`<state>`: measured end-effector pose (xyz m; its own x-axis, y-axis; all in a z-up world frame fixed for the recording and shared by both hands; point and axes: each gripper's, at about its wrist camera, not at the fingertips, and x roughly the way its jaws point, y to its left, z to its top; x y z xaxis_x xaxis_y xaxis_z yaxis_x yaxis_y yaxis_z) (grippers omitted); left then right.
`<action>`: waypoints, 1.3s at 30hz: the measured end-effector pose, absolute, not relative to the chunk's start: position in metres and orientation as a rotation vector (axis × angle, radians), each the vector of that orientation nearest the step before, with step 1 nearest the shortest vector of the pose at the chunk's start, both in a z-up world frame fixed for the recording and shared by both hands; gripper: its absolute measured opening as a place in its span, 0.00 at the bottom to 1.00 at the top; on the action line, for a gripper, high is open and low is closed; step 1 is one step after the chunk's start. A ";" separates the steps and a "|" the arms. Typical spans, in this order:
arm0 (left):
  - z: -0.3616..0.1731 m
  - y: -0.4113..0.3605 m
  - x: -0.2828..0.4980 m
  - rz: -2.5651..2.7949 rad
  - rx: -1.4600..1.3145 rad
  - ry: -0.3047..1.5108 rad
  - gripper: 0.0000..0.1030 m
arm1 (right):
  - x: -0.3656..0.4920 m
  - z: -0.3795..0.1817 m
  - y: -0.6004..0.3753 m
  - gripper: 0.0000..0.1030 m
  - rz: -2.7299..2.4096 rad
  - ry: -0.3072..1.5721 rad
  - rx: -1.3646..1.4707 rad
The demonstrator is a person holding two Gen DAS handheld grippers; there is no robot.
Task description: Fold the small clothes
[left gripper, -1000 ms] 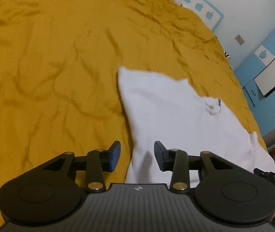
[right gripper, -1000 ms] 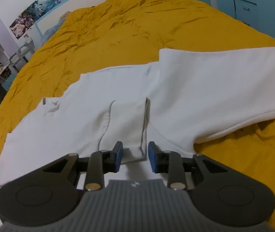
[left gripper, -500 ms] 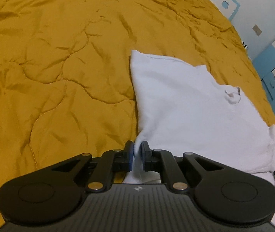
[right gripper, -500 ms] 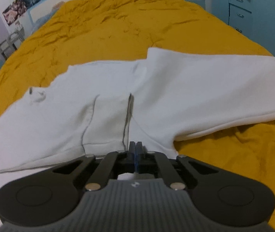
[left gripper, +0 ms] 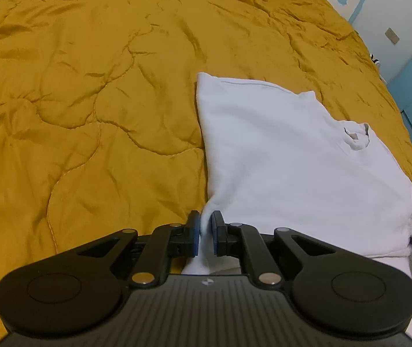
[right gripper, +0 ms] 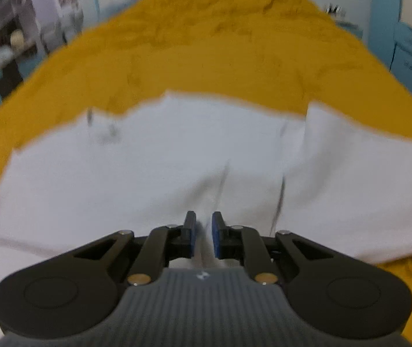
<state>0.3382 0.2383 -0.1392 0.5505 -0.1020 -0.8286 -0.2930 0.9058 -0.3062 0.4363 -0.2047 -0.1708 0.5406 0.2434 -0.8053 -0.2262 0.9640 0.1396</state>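
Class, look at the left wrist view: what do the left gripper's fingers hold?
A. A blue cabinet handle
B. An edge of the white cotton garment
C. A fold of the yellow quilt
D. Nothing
B: the left gripper pinches white cotton garment fabric between its blue-padded fingers, above the yellow quilt.

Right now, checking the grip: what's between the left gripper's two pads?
A pinched fold of the white garment sits in the left gripper, seen in the left wrist view.
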 end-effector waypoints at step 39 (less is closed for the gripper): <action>-0.105 0.140 0.375 0.130 -0.363 0.899 0.51 | 0.335 -0.181 -0.686 0.43 -0.433 0.562 1.142</action>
